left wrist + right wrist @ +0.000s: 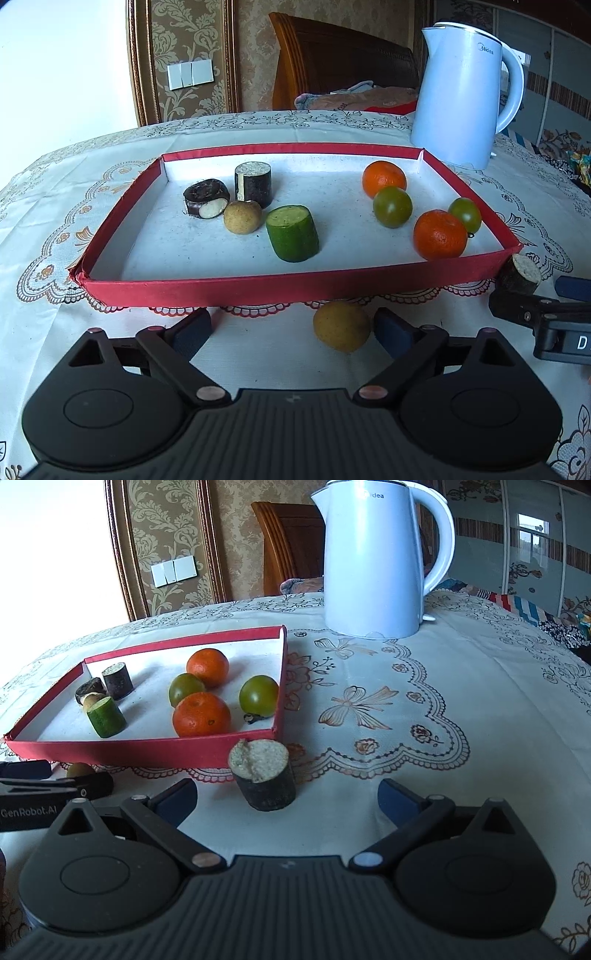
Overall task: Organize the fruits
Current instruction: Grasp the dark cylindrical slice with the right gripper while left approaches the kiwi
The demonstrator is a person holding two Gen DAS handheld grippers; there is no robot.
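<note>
Your left claw [291,328] is spread wide, gripping nothing; a tan round fruit [341,325] sits on the counter [258,354] between its fingers, close against the right-hand pad. Just ahead of that claw is the red tray [258,288], holding two oranges [439,234], two green tomatoes [392,206], a green cucumber chunk [292,233], two dark pieces [253,183] and another tan fruit [242,216].

Your right claw [288,799] is also released, jaws apart. A dark-skinned chunk [263,778] with a pale cut top stands upright between its fingers, nearer the left one, touching neither, just outside the tray's near right corner.

The counter wears a white lace-patterned cloth [369,709] with bows and flowers. Beyond the right claw stands a white kettle [373,561]. Behind it all: damask wallpaper [177,40], a wall switch panel [190,75], a wooden headboard [332,55] with bedding, and glass sliding doors [532,542] far right.
</note>
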